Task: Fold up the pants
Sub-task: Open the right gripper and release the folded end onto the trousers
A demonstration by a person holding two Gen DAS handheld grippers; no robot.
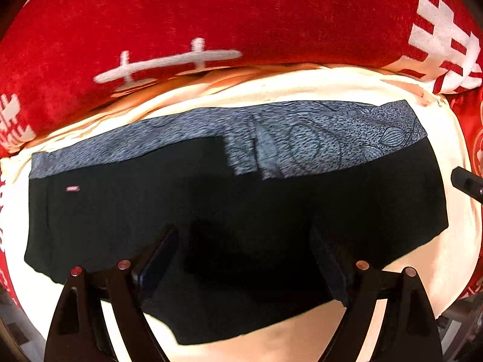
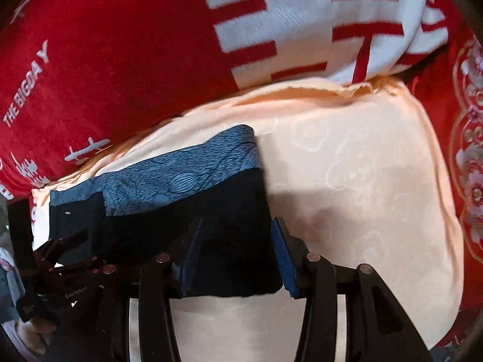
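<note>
Flat on a cream cloth (image 1: 302, 90) lie the pants (image 1: 211, 205), folded into a wide black band with a grey-blue patterned strip (image 1: 302, 132) running along the far edge and a small pink tag (image 1: 73, 188) near the left end. Both tongs stand spread, with nothing caught between their fingers. Seen from its own camera, the left gripper (image 1: 244, 256) hangs over the near middle of the black cloth, its two fingers set wide to either side; whether they touch the fabric cannot be told. From the right wrist view, the right gripper (image 2: 237, 253) straddles the right end of the pants (image 2: 187, 211): its left finger sits over the black fabric, and its right finger, with a blue pad (image 2: 282, 256), lies just beside the right edge, over the cream cloth (image 2: 362, 181). In that same view the left gripper (image 2: 72, 250) shows at the lower left, over the pants' near edge. Behind everything rises a red blanket (image 1: 211, 15) with white characters.
</note>
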